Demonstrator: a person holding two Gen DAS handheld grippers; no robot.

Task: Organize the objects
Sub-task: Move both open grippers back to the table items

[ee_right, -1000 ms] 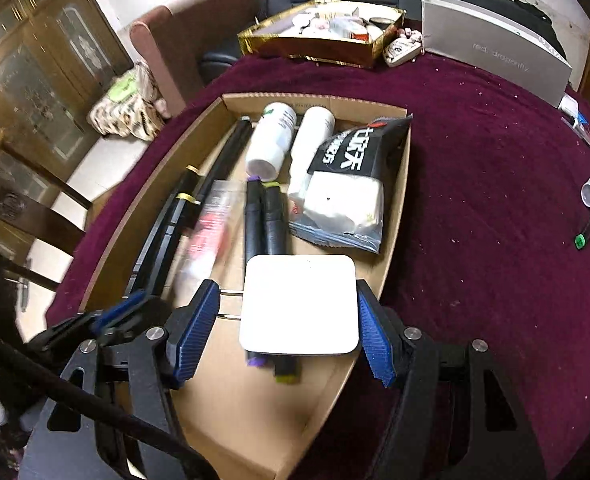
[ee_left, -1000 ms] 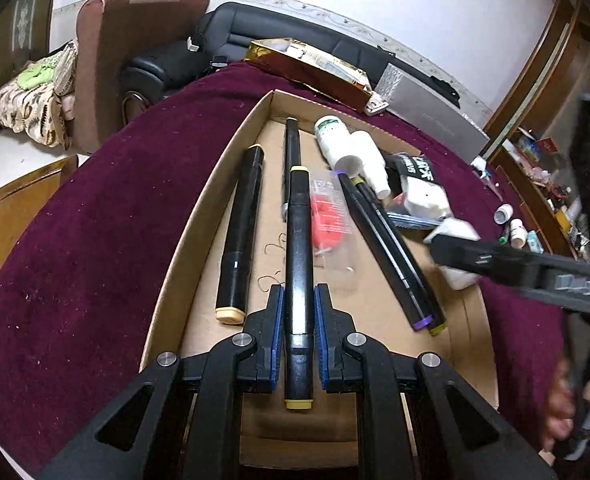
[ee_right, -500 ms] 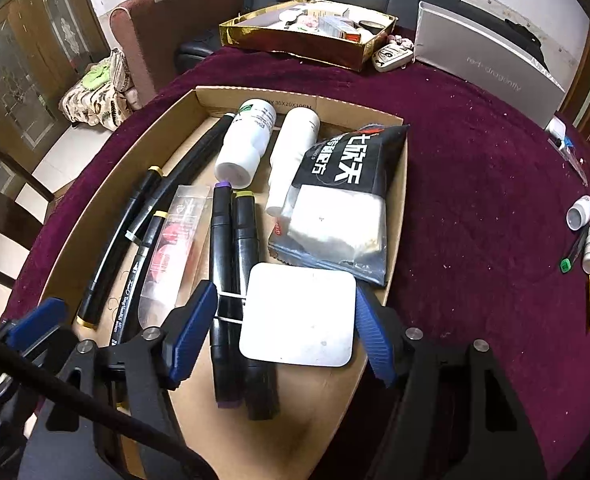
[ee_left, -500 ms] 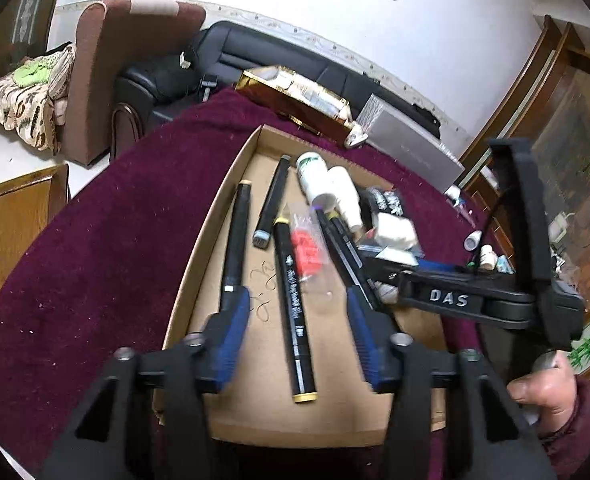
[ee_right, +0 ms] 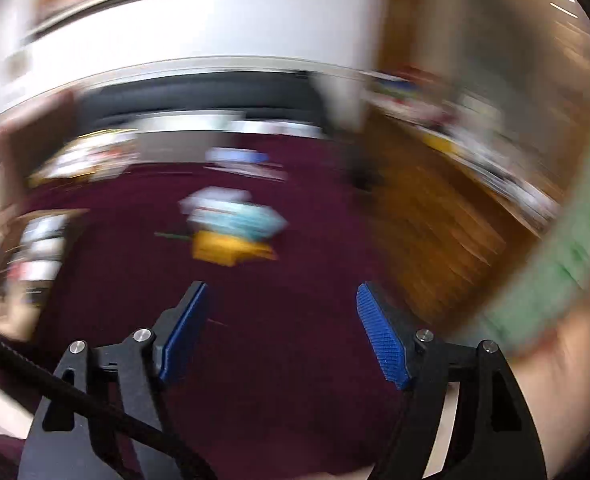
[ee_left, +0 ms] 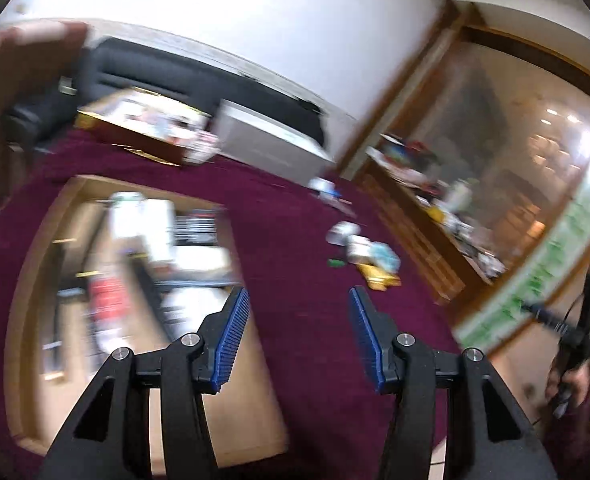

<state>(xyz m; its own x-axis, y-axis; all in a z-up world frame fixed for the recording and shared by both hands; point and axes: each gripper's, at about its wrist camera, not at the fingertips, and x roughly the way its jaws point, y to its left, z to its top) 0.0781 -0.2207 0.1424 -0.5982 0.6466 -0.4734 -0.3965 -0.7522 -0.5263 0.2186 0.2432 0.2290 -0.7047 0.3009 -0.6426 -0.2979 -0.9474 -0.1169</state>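
While both views blur, the left gripper and right gripper hang with jaws parted and empty above the maroon table, the right's having just widened, the cardboard tray of markers lying left.

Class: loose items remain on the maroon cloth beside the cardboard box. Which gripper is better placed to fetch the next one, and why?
Probably the right gripper: open and empty, its view centres on the loose pile. The left gripper, also open and empty, sits nearer the cardboard box.
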